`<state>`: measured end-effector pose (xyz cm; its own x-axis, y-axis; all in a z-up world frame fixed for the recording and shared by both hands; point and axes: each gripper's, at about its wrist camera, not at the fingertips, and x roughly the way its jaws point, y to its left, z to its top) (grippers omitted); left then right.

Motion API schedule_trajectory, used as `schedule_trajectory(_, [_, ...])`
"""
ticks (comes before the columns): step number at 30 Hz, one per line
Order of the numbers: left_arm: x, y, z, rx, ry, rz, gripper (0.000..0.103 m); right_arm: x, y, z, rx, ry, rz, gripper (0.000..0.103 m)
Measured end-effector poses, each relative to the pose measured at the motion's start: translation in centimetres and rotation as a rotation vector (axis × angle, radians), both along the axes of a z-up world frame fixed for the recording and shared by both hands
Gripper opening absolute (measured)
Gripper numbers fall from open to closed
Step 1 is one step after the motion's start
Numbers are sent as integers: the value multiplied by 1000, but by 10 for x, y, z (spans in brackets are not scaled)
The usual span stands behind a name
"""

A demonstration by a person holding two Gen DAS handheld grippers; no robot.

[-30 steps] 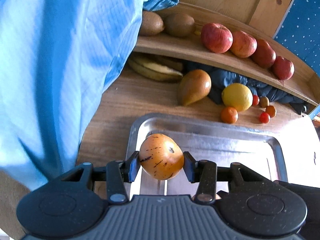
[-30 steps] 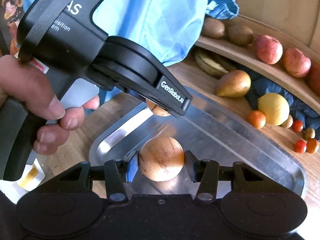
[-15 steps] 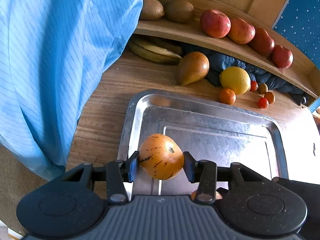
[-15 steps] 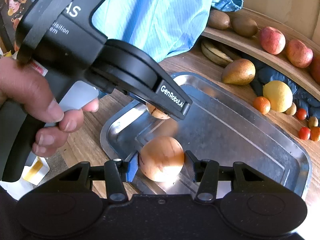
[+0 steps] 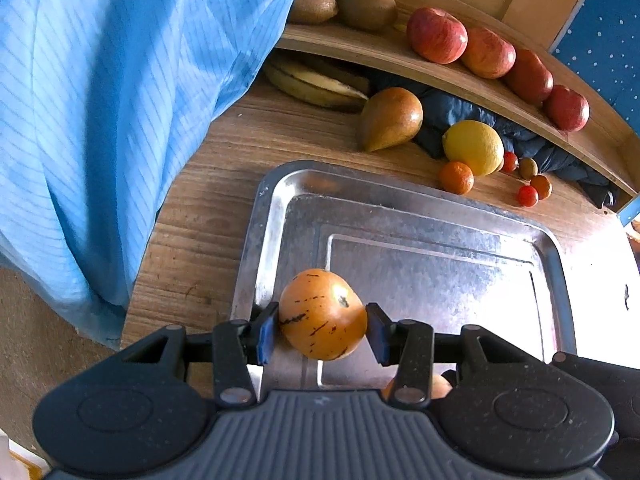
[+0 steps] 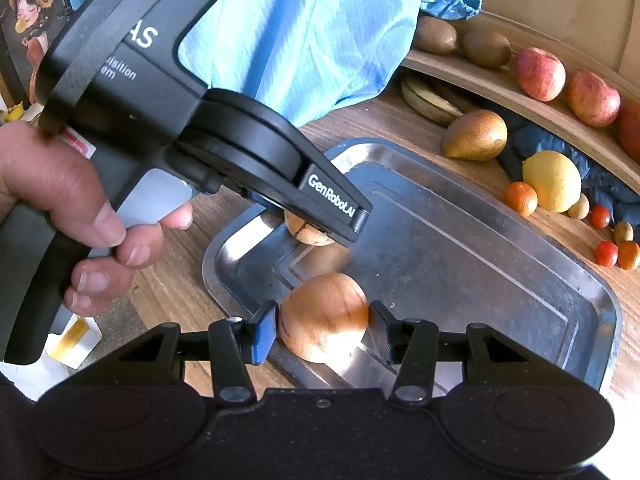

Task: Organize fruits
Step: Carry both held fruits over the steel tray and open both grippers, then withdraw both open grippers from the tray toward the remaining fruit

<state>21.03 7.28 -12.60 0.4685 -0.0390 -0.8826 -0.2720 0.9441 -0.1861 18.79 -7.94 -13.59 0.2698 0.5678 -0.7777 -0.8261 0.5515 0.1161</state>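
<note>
Orange-yellow and flecked with short dark streaks, a round fruit (image 5: 322, 314) is sitting pinched between the blue-padded fingers of the left hand-held gripper (image 5: 322, 320). Slightly egg-shaped, it is tilting its small dark stem scar up and to the right, so its long axis is leaning that way. It is hanging over the near left corner of a steel tray (image 5: 400, 216), clear of the tray floor.

A second fruit (image 6: 323, 316) of the same kind, paler and faintly lined, is being squeezed by the right hand-held gripper (image 6: 323, 322) above the tray's near rim; which way it is pointing cannot be told. In the right wrist view a person's hand (image 6: 68, 208) is gripping the black handle of the left tool.

Nothing is lying inside the tray. It is resting on a wooden table (image 5: 208, 208). Beyond it a brown pear (image 5: 390, 118) is lying with its narrow end pointing left, near a lemon (image 5: 473, 147), a mandarin (image 5: 456, 177) and some cherry tomatoes (image 5: 527, 195), with bananas (image 5: 316, 84) to the left. On the curved wooden shelf (image 5: 360, 46) above, four red apples (image 5: 437, 35) are sitting in a row beside two kiwis (image 5: 367, 8). A light blue garment (image 5: 120, 100) is filling the left side.
</note>
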Motion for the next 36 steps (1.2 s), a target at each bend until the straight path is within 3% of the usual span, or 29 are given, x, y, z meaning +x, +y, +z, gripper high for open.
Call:
schedule_trajectory(6, [-5, -2, 1, 0, -6, 1, 50, -2, -4, -1, 9, 8, -10, 56])
schedule_trajectory(10, [-9, -4, 4, 7, -15, 6, 56, -5, -9, 0, 18, 8, -14, 62])
schedule_trajectory(26, [-43, -17, 31, 65, -55, -21, 99, -11, -54, 8, 49, 23, -127, 98])
schedule_trajectory(36, [-73, -33, 37, 139, 14, -86, 102, -7, -87, 8, -15, 36, -221, 102])
